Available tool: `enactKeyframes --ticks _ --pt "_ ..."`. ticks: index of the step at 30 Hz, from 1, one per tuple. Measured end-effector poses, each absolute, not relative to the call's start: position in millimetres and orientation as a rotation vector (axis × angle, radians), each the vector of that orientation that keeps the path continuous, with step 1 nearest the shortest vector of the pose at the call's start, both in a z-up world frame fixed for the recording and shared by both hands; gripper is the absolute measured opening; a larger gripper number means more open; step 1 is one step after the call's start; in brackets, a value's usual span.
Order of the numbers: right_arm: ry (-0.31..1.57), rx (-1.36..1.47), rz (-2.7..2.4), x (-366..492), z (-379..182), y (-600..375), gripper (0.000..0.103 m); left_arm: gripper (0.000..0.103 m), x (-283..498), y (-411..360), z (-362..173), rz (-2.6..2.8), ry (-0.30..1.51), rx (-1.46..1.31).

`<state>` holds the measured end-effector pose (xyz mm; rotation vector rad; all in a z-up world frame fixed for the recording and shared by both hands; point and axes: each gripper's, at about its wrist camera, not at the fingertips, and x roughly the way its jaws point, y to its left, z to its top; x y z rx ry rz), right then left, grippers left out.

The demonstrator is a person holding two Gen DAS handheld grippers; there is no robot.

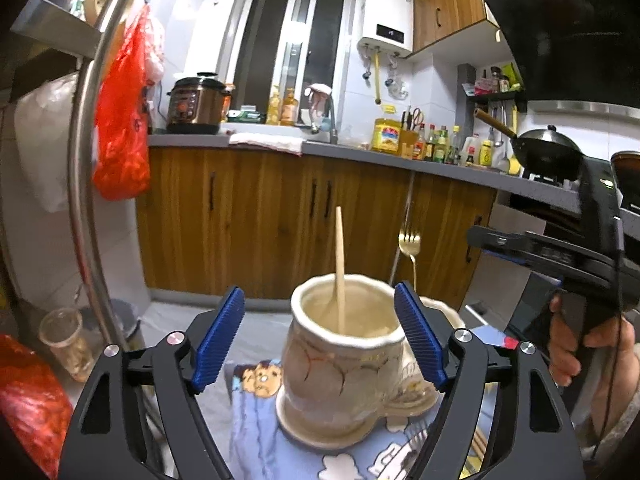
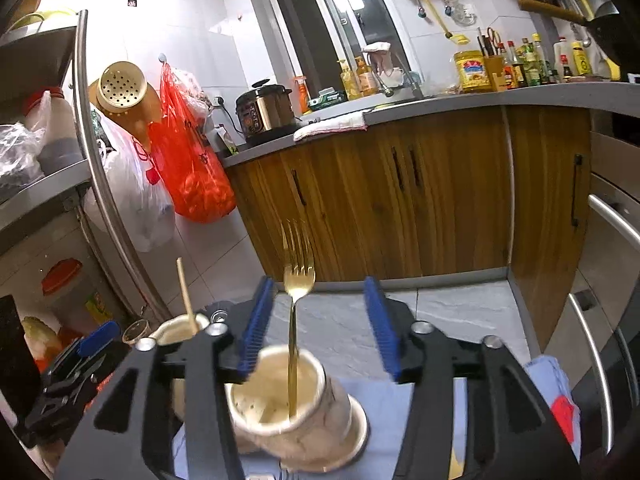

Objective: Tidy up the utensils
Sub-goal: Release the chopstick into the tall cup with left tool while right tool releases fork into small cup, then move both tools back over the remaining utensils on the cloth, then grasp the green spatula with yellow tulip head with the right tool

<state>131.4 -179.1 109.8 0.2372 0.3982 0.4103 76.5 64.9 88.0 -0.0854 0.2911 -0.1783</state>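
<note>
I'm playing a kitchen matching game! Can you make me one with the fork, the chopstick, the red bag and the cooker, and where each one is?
Things:
1. gold fork
2. wooden chopstick
3. red plastic bag
4. pressure cooker

Places:
A. on the grey countertop
B. standing in the cup under the open right gripper
C. hanging on the wall
D. standing in the cup between the open left gripper jaws

Pairs: 1-B, 2-D, 3-C, 4-A
</note>
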Motion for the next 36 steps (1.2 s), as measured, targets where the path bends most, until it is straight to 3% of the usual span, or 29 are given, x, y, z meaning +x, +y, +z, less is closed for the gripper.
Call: enactKeyframes --ticks 6,14,22,24,27,30,33,36 --pt "0.438 0.201 0.414 88 95 -177 0.087 0.090 54 71 80 -0.135 0.358 -0.122" --pt "0.592 0.139 0.455 42 56 -140 0.093 0.094 11 84 54 -0.085 0.517 -0.137" --pt "0.714 0.066 0.461 13 24 -92 0.093 0.096 -35 113 55 -0.085 0.523 -0.217" --pt "0.732 0.027 0.451 8 19 -78 0.090 0.096 -41 115 54 -0.084 0.521 -0.223" --pt "0.775 -0.032 0.436 5 8 -59 0.076 0.096 -50 120 52 -0.092 0.520 -0.238" --pt "0.821 -0.069 0.424 6 -3 -45 0.054 0.096 -53 122 49 -0.096 0.526 -0.244" --pt "0.863 -0.086 0.410 10 -13 -36 0.039 0.096 -54 125 46 -0.101 0.532 -0.247" --pt "0.895 -0.095 0.400 12 -20 -30 0.036 0.096 -55 124 44 -0.109 0.534 -0.250"
